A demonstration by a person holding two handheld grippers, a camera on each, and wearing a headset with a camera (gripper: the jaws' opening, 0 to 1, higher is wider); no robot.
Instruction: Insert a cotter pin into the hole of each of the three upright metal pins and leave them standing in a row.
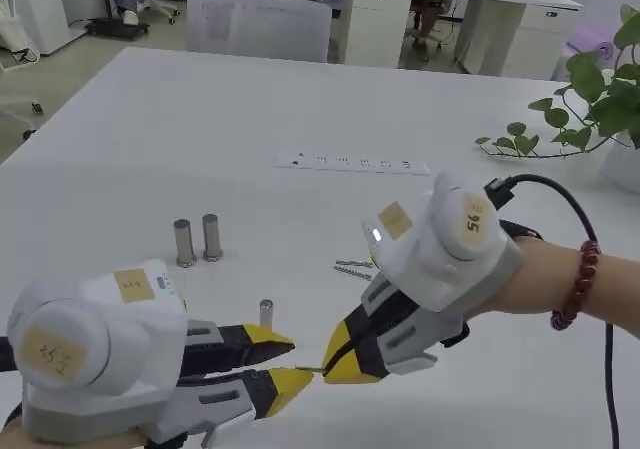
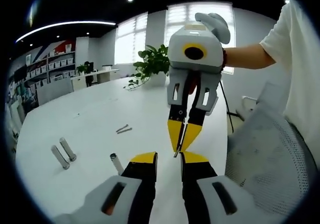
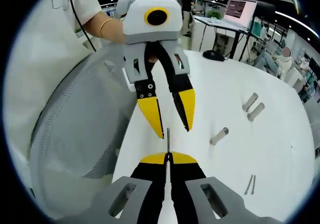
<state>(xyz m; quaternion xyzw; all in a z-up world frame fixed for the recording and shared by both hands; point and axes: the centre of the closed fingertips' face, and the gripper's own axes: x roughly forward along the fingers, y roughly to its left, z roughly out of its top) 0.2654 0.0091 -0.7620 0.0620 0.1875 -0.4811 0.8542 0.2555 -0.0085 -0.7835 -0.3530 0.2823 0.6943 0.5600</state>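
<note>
My right gripper (image 1: 335, 362) is shut on a thin cotter pin (image 3: 168, 140), which pokes out past its yellow tips. Facing it tip to tip is my left gripper (image 1: 281, 363), open, and the cotter pin's (image 2: 176, 152) free end reaches the gap between its jaws. Both grippers hover above the table's near edge. Three metal pins stand upright on the white table: two side by side (image 1: 184, 241) (image 1: 211, 236), and one alone (image 1: 266, 312) just behind the left gripper's jaws. Two spare cotter pins (image 1: 352, 267) lie flat behind the right gripper.
A white power strip (image 1: 350, 162) lies across the middle of the table. A potted plant (image 1: 590, 99) stands at the far right edge. The right gripper's black cable (image 1: 590, 259) loops over a wrist. A grey chair (image 1: 260, 24) stands beyond the far edge.
</note>
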